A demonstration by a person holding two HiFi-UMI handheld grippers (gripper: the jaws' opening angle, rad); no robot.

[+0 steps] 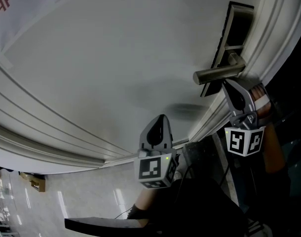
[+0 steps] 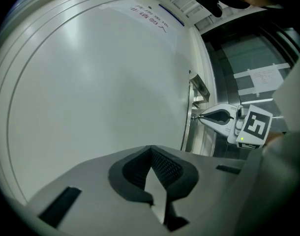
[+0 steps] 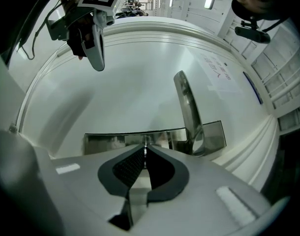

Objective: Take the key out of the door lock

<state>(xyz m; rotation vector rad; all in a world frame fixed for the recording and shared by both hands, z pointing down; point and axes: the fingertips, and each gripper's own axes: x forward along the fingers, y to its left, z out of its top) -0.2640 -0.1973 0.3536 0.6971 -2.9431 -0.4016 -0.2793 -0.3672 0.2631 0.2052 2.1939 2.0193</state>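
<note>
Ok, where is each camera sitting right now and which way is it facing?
Head view: on the person's head, looking steeply down the door; left tool empty, right tool below the lever handle.
Left gripper view: on the left tool, facing along the door; own shut jaws, right tool beyond.
Right gripper view: on the right tool, facing the lock plate; jaws shut on the key, left tool upper left.
Shared: all show the door and right tool.
</note>
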